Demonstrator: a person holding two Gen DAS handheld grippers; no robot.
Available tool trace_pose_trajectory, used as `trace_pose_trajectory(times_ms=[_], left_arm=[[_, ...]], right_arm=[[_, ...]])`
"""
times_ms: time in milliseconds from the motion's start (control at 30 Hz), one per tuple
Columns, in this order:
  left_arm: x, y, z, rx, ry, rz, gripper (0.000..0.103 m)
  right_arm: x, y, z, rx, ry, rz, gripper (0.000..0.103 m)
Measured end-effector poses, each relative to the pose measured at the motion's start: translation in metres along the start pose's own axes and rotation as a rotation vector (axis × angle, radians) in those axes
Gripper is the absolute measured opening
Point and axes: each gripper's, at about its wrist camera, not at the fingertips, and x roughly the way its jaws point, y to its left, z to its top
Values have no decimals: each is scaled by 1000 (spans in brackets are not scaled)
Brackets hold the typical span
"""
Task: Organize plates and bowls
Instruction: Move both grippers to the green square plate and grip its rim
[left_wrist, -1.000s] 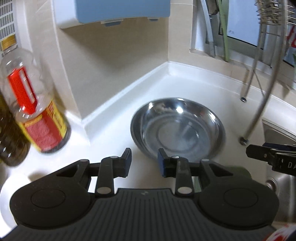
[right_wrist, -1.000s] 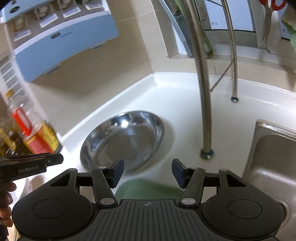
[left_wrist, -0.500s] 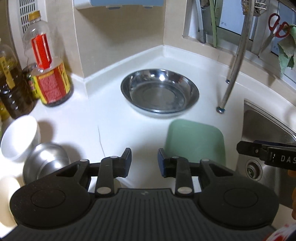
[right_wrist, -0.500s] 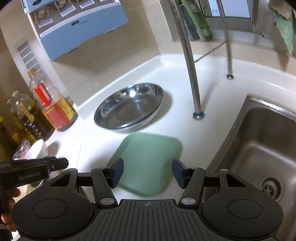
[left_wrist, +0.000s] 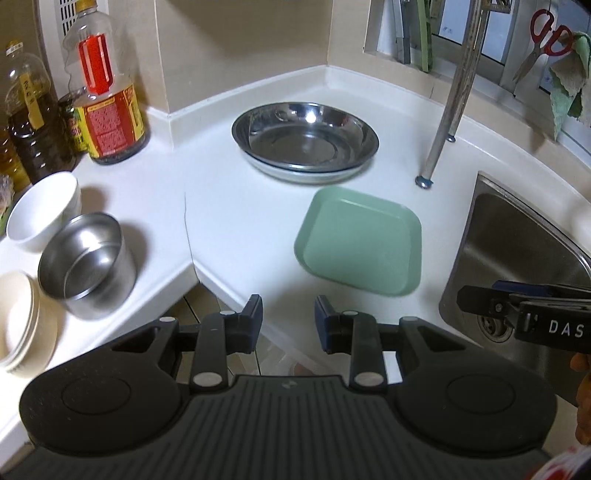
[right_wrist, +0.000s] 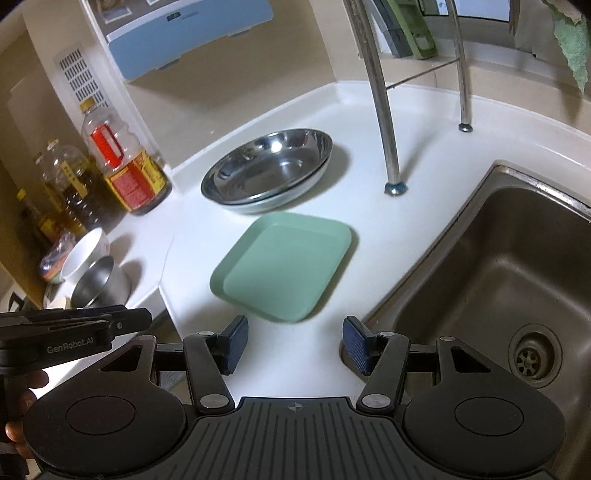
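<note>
Now both empty grippers, left gripper (left_wrist: 288, 319) narrow and right gripper (right_wrist: 293, 341) wider, should slide gently under the flat square green plastic plate (right_wrist: 282, 266).

Round stainless-steel dishes (left_wrist: 304, 142), stacked, sit in the corner of the white countertop (left_wrist: 236, 221). Square green plastic plate (left_wrist: 360, 245) lies just in front. Stainless-steel sink (left_wrist: 517, 254) right. Steel canister (left_wrist: 88, 266), white ceramic bowl (left_wrist: 42, 210), oil bottles (left_wrist: 107, 88) left.

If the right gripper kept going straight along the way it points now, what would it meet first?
Most likely the green square plate: it lies on the white counter directly ahead of the right gripper, whose open jaws hold nothing. The steel dishes lie further along that line. Depth is hard to judge here.
</note>
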Motion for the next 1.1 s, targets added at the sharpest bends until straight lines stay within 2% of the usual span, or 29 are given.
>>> trace_pose_trajectory(times_ms=[233,567,967,1100], left_arm=[[-4,-8,-11,-5,31,28,29],[1,-12,-19,22,76,23,29],[16,1,-8,41,86,7,29],[25,8,-3,35,100,-19,29]], right_arm=[[-4,-4,-8,-5,23,16,58],[1,-2,-15,8,55,18,58],[17,7,-9,31,57,-10,58],[27,8,-5,44,58,-26,58]])
